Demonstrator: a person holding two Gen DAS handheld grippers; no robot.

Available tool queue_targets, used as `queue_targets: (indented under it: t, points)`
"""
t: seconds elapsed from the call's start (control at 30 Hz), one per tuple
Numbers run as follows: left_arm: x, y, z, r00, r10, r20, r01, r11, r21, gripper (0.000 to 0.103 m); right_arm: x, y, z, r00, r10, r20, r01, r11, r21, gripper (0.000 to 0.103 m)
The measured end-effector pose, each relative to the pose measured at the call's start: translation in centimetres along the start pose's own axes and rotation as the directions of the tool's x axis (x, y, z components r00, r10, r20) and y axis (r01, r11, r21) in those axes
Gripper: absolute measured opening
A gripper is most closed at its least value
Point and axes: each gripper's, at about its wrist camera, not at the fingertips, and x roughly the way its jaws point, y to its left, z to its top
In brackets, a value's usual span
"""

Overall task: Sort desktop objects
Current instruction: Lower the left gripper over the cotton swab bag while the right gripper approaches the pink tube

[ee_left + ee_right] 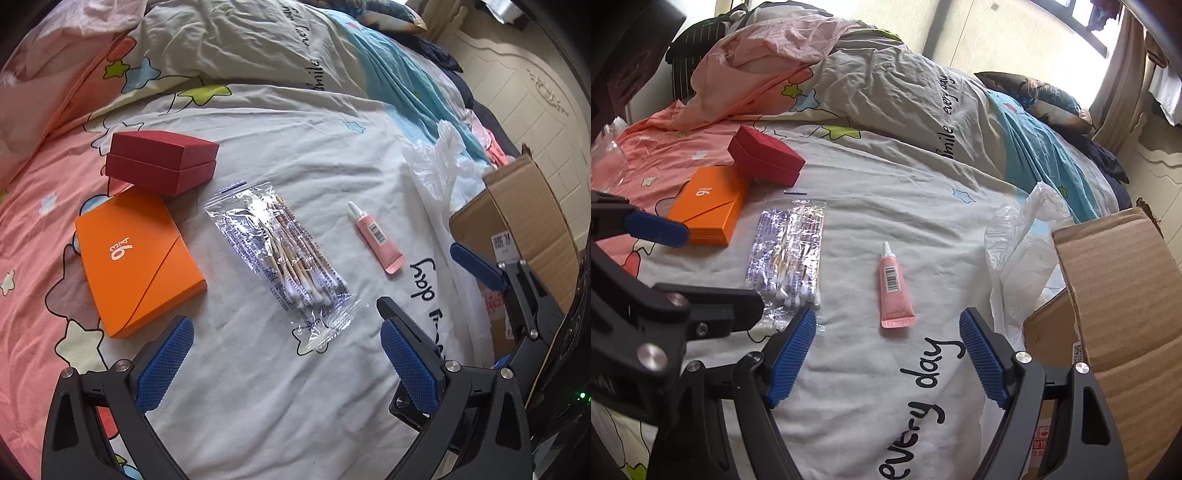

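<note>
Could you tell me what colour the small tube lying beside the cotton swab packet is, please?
The tube is pink with a white cap and a barcode label, clearest in the right wrist view.

Left gripper (pixel 286 360): black angular plastic frame with triangular cutouts, silver round screws at joints, blue diamond-textured pads (pixel 164 363). Right gripper (pixel 888 360): same black frame, silver screws, blue ribbed pads (pixel 792 356).

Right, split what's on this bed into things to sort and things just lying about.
To sort:
red box
orange box
bag of cotton swabs
pink tube
cardboard box, probably where they go

Lying about:
white plastic bag
quilt
dark pillow

Both tools, left and right, are open and empty.
</note>
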Motion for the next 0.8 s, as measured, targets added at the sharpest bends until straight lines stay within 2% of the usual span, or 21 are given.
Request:
queue_targets:
  t: [0.3,0.53,0.6,0.8]
  points:
    - [1.1,-1.1,1.1,0.999,-0.036,-0.027,0.036,0.999,-0.001,0.103,1.2,-0.8,-0.1,0.999,0.032,-0.018,-0.031,0.999,0.041,0.077]
    - [2.9,-0.4,2.1,0.998,-0.027,-0.05,0.024,0.997,-0.068,0.103,1.5,-0.8,0.1,1.0,0.028,-0.011,-0.027,0.999,0.024,0.077]
    - [3.2,0.0,2.3,0.999,-0.002,-0.053,-0.002,0.997,-0.079,0.103,1.6,-0.9,0.1,1.0,0.025,-0.009,-0.025,0.999,0.022,0.077]
    - [3.9,0.9,2.3,0.997,-0.04,-0.06,0.035,0.996,-0.08,0.103,2.4,-1.6,0.3,1.0,0.025,-0.013,-0.025,0.999,0.029,0.077]
